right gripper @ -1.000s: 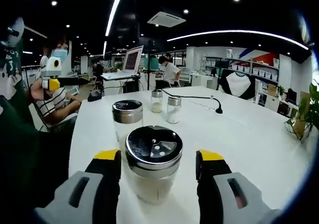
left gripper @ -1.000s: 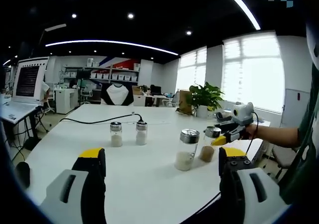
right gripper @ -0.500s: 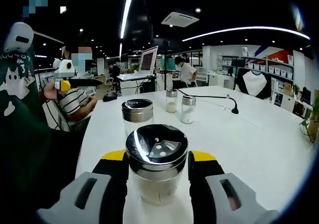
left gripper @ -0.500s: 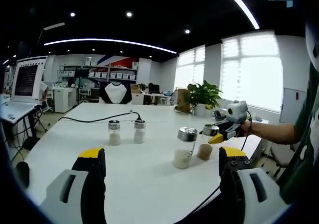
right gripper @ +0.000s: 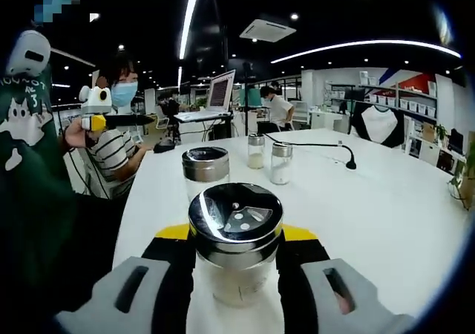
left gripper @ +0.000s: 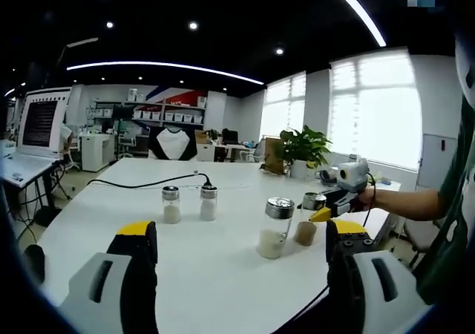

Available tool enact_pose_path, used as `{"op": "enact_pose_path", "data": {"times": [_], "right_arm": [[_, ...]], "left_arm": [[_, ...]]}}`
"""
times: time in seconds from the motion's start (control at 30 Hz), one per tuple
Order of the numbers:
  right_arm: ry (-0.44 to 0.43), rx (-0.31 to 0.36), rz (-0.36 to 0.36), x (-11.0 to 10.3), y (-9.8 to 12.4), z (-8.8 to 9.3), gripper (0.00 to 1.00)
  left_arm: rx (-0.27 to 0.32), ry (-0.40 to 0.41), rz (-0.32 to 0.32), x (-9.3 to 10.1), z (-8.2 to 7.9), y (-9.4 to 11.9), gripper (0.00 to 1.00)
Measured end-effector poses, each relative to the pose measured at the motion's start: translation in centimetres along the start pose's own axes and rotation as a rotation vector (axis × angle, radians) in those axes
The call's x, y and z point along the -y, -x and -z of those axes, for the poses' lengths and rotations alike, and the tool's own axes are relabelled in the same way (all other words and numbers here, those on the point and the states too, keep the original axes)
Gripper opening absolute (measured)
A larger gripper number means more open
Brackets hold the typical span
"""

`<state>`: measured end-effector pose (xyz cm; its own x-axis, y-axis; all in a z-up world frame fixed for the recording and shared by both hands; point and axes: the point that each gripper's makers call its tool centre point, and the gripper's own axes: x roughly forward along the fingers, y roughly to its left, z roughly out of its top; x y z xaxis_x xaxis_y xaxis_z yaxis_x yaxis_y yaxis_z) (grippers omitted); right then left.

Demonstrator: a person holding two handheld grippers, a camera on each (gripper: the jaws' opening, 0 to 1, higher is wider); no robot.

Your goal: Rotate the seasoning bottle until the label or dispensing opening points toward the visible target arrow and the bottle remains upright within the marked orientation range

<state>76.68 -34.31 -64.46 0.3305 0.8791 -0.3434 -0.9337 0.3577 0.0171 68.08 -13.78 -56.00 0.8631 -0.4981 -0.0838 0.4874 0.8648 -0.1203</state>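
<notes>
A white table (left gripper: 223, 260) stands in a lit office with shelves, windows and a potted plant (left gripper: 304, 145). Four glass shakers stand upright on it: two small shakers (left gripper: 189, 202) side by side at 12 o'clock, and two larger ones. The right gripper (right gripper: 234, 263) clamps the seasoning bottle (right gripper: 234, 252) between its jaws; the second large shaker (right gripper: 205, 171) stands just behind. The left gripper (left gripper: 237, 252) is spread wide, holding nothing.

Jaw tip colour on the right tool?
Yellow tips on black jaws of the right tool, best in the right gripper view.
</notes>
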Motion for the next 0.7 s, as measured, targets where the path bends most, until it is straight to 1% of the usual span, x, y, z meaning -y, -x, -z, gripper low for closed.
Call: {"op": "enact_pose_path", "data": {"times": [0.27,0.47,0.6,0.7], "right_arm": [[0.005,0.007,0.001,0.1,0.0,0.0,0.41],[0.002,-0.008,0.014,0.2,-0.1,0.0,0.41],[-0.004,-0.004,0.032,0.3,-0.1,0.0,0.41],[-0.012,0.009,0.052,0.4,-0.1,-0.1,0.41]], "left_arm": [[-0.015,-0.012,0.028,0.8,0.2,-0.3,1.0],[-0.025,-0.007,0.04,1.1,0.5,-0.5,1.0],[-0.03,-0.004,0.05,1.4,0.6,-0.8,1.0],[-0.019,0.002,0.062,1.6,0.4,-0.9,1.0]]}}
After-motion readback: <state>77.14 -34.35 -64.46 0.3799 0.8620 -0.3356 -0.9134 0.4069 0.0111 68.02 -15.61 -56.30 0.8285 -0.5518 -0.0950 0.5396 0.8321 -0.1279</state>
